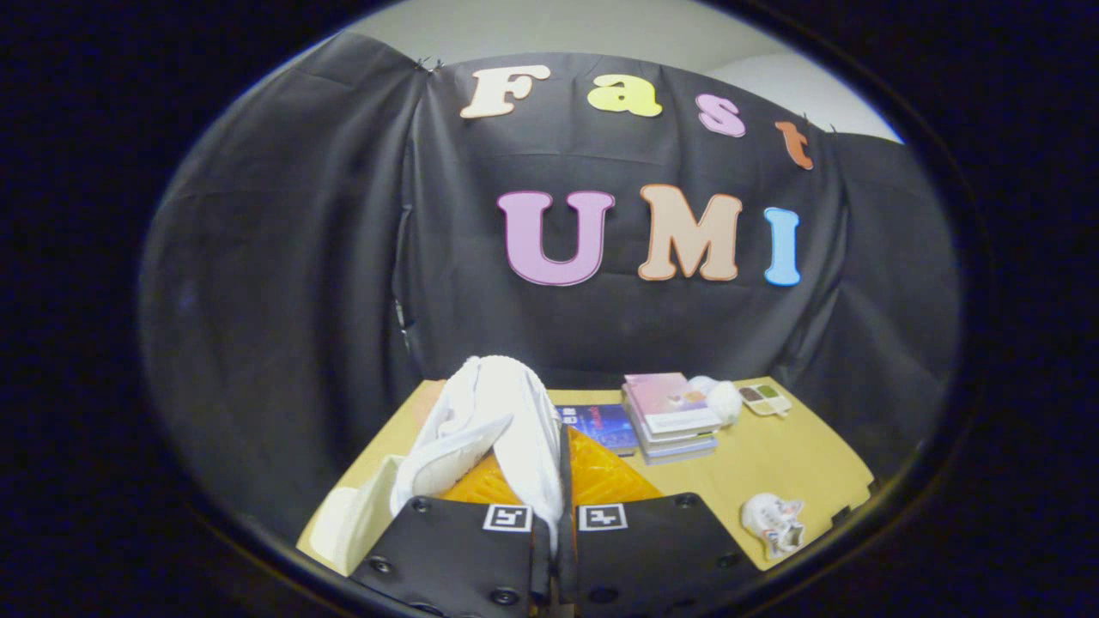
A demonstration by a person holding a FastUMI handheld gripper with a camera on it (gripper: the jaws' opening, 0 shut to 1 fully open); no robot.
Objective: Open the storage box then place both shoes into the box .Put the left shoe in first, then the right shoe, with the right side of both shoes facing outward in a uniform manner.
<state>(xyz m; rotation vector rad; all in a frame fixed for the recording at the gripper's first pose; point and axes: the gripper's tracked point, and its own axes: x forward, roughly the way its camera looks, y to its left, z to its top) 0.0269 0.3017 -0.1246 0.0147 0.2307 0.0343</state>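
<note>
Gripper (pixel 554 549) fingers nrly closed, pinching white shoe (pixel 489 429).

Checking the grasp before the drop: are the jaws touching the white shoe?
Touching. The gripper view shows the gripper closed on the white shoe, pinched between both jaws.

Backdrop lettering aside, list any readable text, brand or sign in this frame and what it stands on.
Nothing can be quoted.
Blue book: the cover print is too blurred to read.
Pink book on top of the stack: the print is too small to read.
Shoe on the table: coloured marks, unreadable.
Square coded markers on the gripper, which is shut on the white shoe: patterns only, no words.
</note>
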